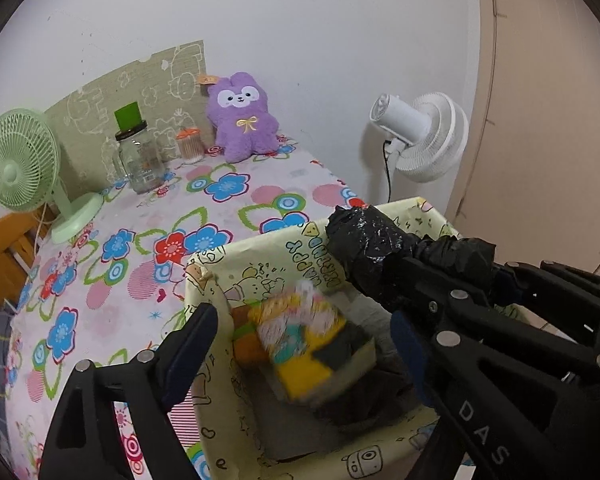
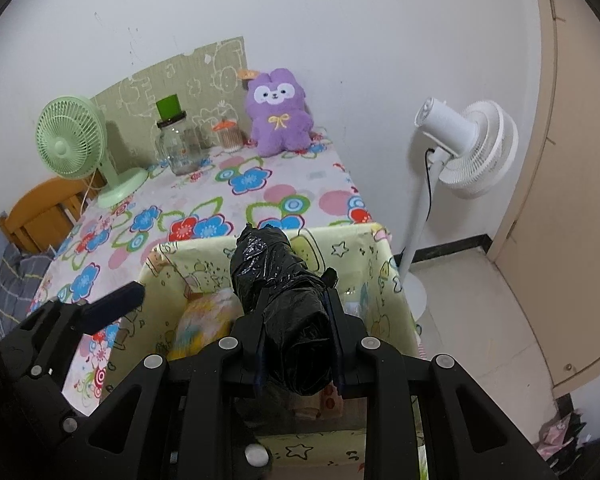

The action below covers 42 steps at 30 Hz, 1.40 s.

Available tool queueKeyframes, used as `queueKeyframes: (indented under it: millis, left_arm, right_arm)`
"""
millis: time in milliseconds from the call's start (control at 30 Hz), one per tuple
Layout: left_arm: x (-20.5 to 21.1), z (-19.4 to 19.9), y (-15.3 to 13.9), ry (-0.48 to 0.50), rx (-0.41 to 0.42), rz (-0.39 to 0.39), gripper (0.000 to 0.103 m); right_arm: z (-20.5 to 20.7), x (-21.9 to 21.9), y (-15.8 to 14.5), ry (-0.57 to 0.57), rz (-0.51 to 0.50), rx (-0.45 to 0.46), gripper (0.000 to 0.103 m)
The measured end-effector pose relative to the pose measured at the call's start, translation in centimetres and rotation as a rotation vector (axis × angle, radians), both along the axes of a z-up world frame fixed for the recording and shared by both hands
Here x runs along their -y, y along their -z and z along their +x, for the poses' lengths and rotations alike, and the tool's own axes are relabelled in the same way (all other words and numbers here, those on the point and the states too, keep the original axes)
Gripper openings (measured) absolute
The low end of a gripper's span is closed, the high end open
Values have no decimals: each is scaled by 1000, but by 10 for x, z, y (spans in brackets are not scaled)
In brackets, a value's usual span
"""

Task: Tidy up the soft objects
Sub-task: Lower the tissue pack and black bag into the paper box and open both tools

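A pale yellow cartoon-printed box (image 1: 256, 248) (image 2: 352, 248) stands at the near end of the flowered table. Inside it sits a blurred yellow, many-coloured soft item (image 1: 300, 344) (image 2: 204, 320). My left gripper (image 1: 304, 320) hangs open over the box, its fingers well apart on either side of that item and not touching it. My right gripper (image 2: 296, 296) is shut on a crumpled black plastic bundle (image 2: 280, 280) (image 1: 376, 252), held above the box's right side. A purple plush toy (image 1: 242, 116) (image 2: 280, 114) sits upright against the far wall.
On the table's far end are a green desk fan (image 1: 20, 160), a glass jar with a green lid (image 1: 138, 152) and a small cotton-swab pot (image 1: 190, 142). A white standing fan (image 2: 468, 148) is on the floor to the right. A wooden chair (image 2: 40, 208) is at the left.
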<state>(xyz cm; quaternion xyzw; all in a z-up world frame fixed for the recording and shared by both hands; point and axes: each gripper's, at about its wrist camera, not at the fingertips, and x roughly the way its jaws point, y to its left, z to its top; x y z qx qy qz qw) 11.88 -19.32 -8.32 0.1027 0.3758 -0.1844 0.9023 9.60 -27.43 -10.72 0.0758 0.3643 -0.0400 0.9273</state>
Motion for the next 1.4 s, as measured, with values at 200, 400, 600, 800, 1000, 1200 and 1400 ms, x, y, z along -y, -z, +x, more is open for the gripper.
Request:
queueKeyframes:
  millis: [200, 400, 600, 800, 1000, 1200, 1400]
  left_arm:
    - [0, 4, 5, -5, -19, 10, 93]
    - [0, 6, 7, -3, -31, 15, 94]
    - [1, 8, 8, 3, -39, 12, 95]
    - [0, 9, 8, 3, -56, 6, 97]
    - [-4, 2, 2, 3, -41, 6, 98]
    - [-13, -5, -6, -7, -18, -2, 99]
    - [-27, -13, -16, -28, 15, -15, 101]
  right_arm:
    - [3, 1, 5, -10, 13, -14, 27]
    - [7, 2, 9, -17, 30, -26, 30]
    - [10, 4, 12, -14, 46, -36, 49]
    - [7, 4, 10, -1, 41, -29, 61]
    - [0, 1, 4, 16, 20, -8, 75]
    - [-7, -7, -5, 24, 1, 18, 83]
    - [-14, -18, -12, 33, 2, 43, 86]
